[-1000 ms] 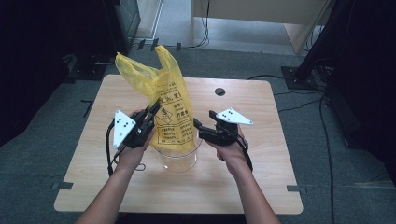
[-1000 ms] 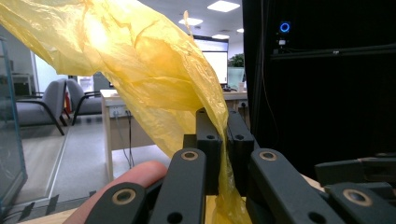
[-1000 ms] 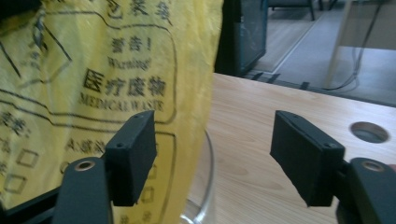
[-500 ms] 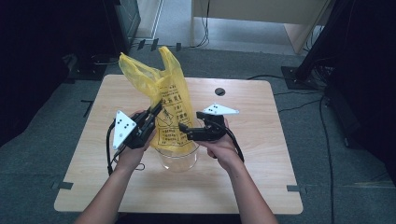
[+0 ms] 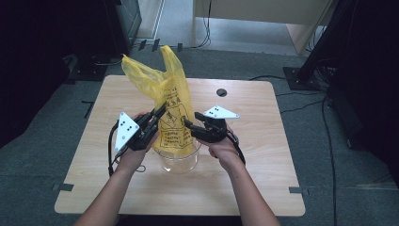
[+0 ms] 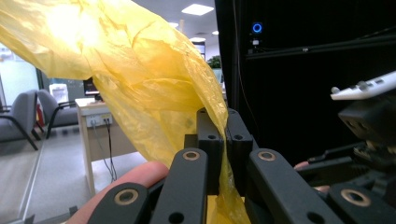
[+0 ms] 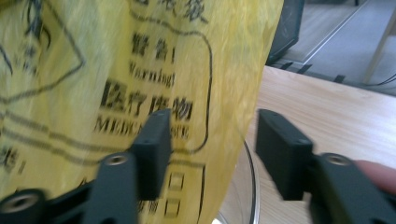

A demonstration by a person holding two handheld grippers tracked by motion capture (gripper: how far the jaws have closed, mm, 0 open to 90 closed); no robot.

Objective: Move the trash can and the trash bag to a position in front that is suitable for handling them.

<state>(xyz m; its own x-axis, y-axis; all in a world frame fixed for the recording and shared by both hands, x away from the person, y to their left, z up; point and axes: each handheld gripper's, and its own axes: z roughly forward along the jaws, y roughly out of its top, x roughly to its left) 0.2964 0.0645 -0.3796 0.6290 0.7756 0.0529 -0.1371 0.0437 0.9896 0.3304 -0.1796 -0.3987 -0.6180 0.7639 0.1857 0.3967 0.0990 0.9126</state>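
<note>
High view: the yellow plastic bag (image 5: 171,113), thin, crinkled and printed with black text, stands upright out of a clear glass beaker (image 5: 179,160) near the middle of the wooden table (image 5: 263,141). The left gripper (image 5: 157,113) pinches the bag's left edge, jaws clamped. The right gripper (image 5: 188,125) reaches in from the right, jaws apart around the bag's printed side.

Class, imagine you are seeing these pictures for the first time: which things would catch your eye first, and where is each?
A bright yellow plastic bag with black printed warning text stands tall at the middle of the wooden table, its lower end in a clear container. The left claw is shut on the bag's edge, while the right claw is open beside the printed side.
</note>
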